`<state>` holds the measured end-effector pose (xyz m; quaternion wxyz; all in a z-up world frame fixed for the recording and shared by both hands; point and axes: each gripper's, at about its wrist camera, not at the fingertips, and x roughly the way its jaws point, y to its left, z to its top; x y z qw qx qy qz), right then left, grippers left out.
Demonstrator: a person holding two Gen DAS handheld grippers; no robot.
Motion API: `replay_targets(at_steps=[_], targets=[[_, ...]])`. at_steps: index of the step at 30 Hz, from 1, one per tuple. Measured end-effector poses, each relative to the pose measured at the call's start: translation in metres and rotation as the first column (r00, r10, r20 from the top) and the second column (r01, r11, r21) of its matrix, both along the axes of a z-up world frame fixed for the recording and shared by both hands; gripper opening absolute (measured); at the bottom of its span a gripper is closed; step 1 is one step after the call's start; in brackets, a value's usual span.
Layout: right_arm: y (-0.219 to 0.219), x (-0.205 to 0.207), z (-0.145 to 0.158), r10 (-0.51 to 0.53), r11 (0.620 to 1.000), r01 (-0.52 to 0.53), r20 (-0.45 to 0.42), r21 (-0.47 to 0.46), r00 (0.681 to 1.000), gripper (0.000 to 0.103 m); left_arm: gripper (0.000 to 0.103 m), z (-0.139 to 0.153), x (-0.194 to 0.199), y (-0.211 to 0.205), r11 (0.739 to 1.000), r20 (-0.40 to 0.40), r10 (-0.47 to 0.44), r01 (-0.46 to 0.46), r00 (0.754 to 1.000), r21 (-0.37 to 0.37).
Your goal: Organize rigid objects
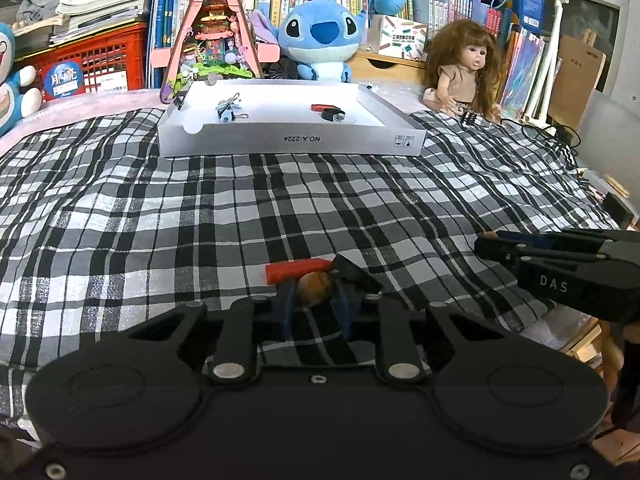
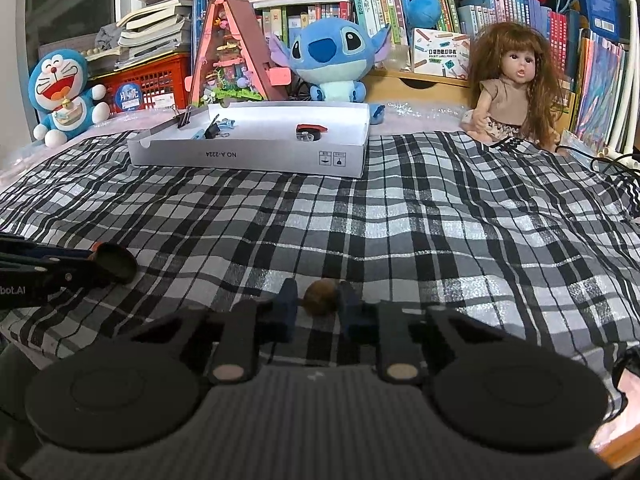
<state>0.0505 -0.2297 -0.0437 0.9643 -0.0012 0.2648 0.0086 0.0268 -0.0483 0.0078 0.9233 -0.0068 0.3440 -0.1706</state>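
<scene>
On the plaid blanket [image 1: 200, 220], my left gripper [image 1: 316, 297] is shut on a small brown ball [image 1: 316, 289], its blue pads against both sides. A red-and-black folding piece [image 1: 298, 270] lies just behind that ball, touching it. My right gripper [image 2: 319, 300] is shut on a second brown ball [image 2: 319, 297] low over the blanket. Each gripper also shows from the side in the other's view: the right gripper [image 1: 486, 242] at the right, the left gripper [image 2: 102, 266] at the left with a dark round shape at its tip. At the far side stands a white shallow box [image 1: 288, 145].
The box holds binder clips [image 1: 230, 110] and another red-and-black piece [image 1: 328, 112]. Behind it stand a blue plush [image 1: 318, 36], a model house [image 1: 212, 28], a doll [image 1: 464, 68] and a Doraemon plush [image 2: 60, 92]. Cables [image 1: 560, 132] trail at the blanket's right edge.
</scene>
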Motion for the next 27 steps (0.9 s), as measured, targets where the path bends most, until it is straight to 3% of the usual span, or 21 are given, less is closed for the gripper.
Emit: replay_targets(at_steps=[16, 27], targets=[[0.004, 0.002, 0.010, 0.019, 1.000, -0.019, 0.039, 0.012, 0.999, 0.022, 0.020, 0.019, 0.004, 0.014, 0.999, 0.051, 0.037, -0.037, 0.998, -0.001], [0.003, 0.027, 0.035, 0.029, 0.995, -0.033, 0.048, 0.094, 0.998, 0.022, 0.020, 0.038, 0.035, 0.031, 0.997, 0.061, 0.073, -0.071, 0.995, -0.038]])
